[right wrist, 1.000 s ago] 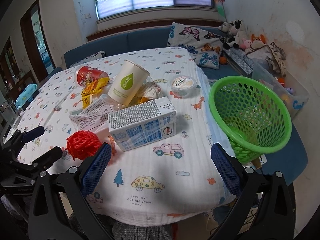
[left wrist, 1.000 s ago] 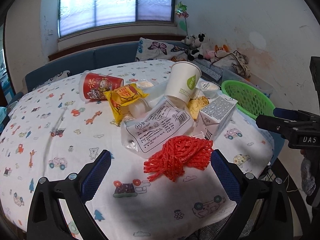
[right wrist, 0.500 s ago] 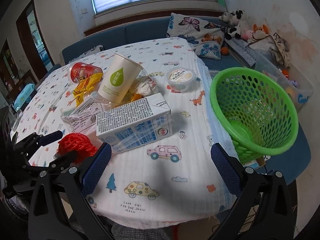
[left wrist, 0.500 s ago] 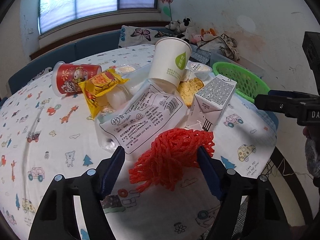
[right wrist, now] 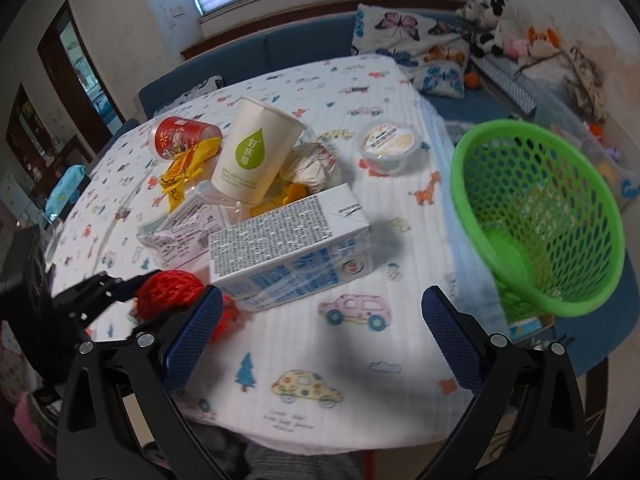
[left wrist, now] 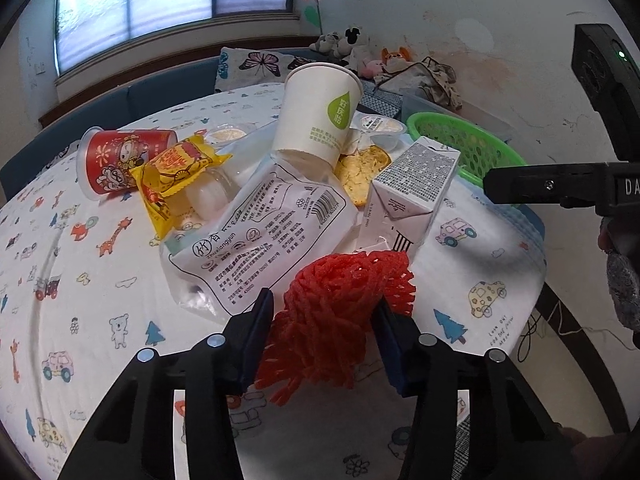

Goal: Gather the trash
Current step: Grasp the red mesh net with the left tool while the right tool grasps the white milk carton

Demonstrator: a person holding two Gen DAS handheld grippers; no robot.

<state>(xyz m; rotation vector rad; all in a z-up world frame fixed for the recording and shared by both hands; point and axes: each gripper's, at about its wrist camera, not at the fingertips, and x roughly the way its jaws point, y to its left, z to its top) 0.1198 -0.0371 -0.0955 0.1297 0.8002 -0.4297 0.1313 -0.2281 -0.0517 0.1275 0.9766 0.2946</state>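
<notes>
Two grippers are up, and I have only one loaded. Starting at the far left of the table point(left wrist: 60, 264), a red printed cup point(left wrist: 120, 160) lies on its side beside a yellow snack wrapper point(left wrist: 176, 176), both well out of reach for now. Next comes the clear printed bag point(left wrist: 264, 236) lying flat, with the white paper cup point(left wrist: 318, 112) leaning tilted on the heap behind it; I judge that stack loose enough to slide if nudged.

My left gripper point(left wrist: 324, 320) has its jaws closed on the red foam net point(left wrist: 340, 304), squeezing it at the waist so the mesh bulges above and below. I took this piece first because it sat nearest the table edge, clear of the pile. Whether it is lifted off the cloth I cannot tell.

Just behind the net is the milk carton point(right wrist: 288, 252), lying on its side and touching the bag's corner. Further back a small lidded tub point(right wrist: 390, 144) stands alone.

My right gripper point(right wrist: 320, 344) hovers low over the bare cloth with its jaws spread wide and nothing between them, probably lined up for the carton.

At the far right the green basket point(right wrist: 580, 304) is tipped toward the table, its mouth facing the trash; it looks empty.
</notes>
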